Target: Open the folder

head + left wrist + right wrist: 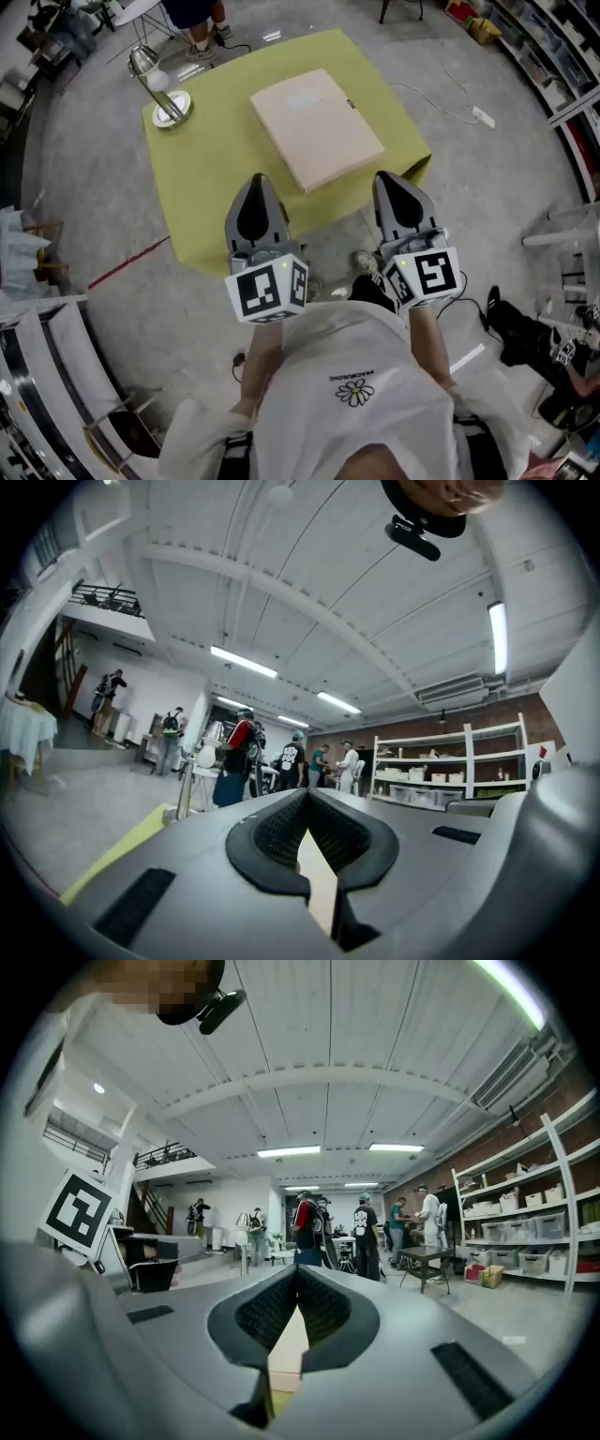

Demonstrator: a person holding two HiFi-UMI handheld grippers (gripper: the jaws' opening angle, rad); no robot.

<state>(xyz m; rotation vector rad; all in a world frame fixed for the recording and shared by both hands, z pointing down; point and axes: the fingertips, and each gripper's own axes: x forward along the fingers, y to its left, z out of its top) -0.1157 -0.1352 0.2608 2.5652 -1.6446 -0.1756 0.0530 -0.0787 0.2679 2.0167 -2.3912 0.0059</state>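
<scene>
A closed beige folder [317, 127] lies flat and slightly askew in the middle of a yellow-green table [202, 178]. My left gripper [259, 180] hovers over the table's near edge, short of the folder's near left corner, jaws shut and empty. At the near right corner of the table my right gripper [387, 178] is also shut with nothing in it. In the left gripper view the tips [306, 795] meet, and a sliver of the folder [319, 883] shows below them. The right gripper view has the same closed tips [297, 1270] over the folder [286, 1354].
A desk lamp [167, 98] on a round base stands at the table's far left corner. A white cable and power strip [478, 116] lie on the floor at the right. Shelves line the right wall. Several people stand beyond the table [309, 1227].
</scene>
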